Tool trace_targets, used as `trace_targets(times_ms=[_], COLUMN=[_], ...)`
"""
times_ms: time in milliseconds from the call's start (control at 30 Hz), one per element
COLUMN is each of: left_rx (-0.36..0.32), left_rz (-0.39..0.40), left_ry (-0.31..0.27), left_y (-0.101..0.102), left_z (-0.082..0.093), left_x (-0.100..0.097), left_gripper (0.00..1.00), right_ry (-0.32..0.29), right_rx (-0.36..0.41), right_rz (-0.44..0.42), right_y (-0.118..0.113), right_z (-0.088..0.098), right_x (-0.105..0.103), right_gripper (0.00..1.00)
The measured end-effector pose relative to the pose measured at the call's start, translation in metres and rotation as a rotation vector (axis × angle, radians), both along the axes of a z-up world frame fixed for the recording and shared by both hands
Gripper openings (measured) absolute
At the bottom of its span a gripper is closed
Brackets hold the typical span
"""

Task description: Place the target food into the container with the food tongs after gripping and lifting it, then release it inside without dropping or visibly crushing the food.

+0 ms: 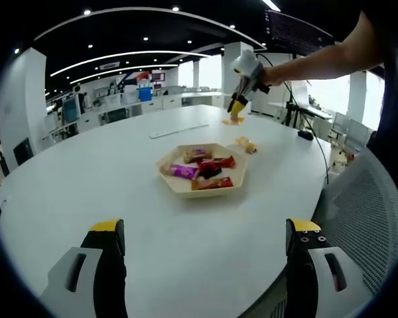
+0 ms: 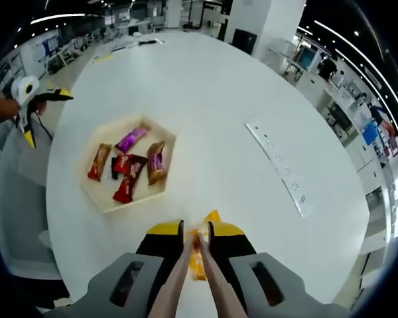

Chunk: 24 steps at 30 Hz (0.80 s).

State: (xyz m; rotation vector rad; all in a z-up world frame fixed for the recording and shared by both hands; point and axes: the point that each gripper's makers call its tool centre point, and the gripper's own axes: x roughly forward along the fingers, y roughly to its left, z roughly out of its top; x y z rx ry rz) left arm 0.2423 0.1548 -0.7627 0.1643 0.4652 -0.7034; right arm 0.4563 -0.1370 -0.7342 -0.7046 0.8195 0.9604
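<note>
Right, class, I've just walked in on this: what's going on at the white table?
A person is working with two handheld grippers. The right gripper squeezes tongs on an orange snack above the white table, away from the hexagonal tray of wrapped snacks. The left gripper hovers open, holding nothing.

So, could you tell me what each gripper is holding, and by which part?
The right gripper holds tongs near their tips, pinching an orange snack; the left gripper holds nothing.

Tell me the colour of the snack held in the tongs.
Orange-yellow snack, pinched in the tongs in the right gripper; clearest in the right gripper view.
</note>
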Motion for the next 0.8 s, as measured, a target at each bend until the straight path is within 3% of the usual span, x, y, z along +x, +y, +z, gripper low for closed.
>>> trace_targets(times_ms=[800], left_rx=[-0.027], left_rz=[-0.004], left_ry=[-0.027], left_y=[-0.002], left_z=[0.008], left_x=[0.0], left_gripper=[0.99], right_ry=[-0.021], right_rx=[-0.002], right_rz=[0.002], right_y=[0.01], right_z=[0.023], right_x=[-0.005], right_gripper=[0.14])
